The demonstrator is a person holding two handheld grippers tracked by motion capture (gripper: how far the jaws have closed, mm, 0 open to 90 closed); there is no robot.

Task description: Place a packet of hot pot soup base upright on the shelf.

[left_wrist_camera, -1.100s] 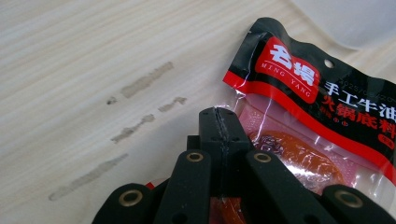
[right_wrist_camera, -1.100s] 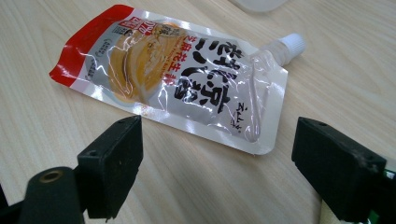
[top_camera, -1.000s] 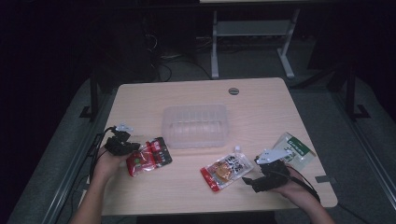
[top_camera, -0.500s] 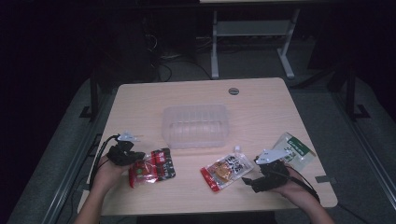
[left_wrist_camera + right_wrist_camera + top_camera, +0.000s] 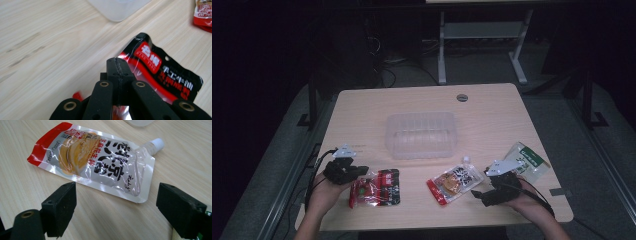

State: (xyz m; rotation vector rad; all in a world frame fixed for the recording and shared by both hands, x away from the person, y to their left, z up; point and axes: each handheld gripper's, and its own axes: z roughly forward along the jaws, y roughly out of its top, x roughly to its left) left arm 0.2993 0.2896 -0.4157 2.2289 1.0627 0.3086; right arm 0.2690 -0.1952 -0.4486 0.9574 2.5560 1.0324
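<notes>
Left hand-held gripper [image 5: 357, 172] clenched on edge of red-black packet [image 5: 377, 187]; since a second ago, packet dragged toward desk's near edge, now tilted, one end lifted. Right hand-held gripper [image 5: 115, 212] unmoved, jaws spread, nothing between. Spouted sauce pouch [image 5: 95, 161] flat on desk [image 5: 492, 115] just ahead. Clear plastic tub [image 5: 421, 135] mid-desk; green-white packet [image 5: 528, 159] beside right hand.

Setting: a dim lab or test room. Indicators: a light wood-grain bench [image 5: 492, 107] with a cable grommet [image 5: 462, 97], grey carpet floor [image 5: 562, 135], a white metal frame [image 5: 477, 35] and loose cables [image 5: 397, 70] behind.
</notes>
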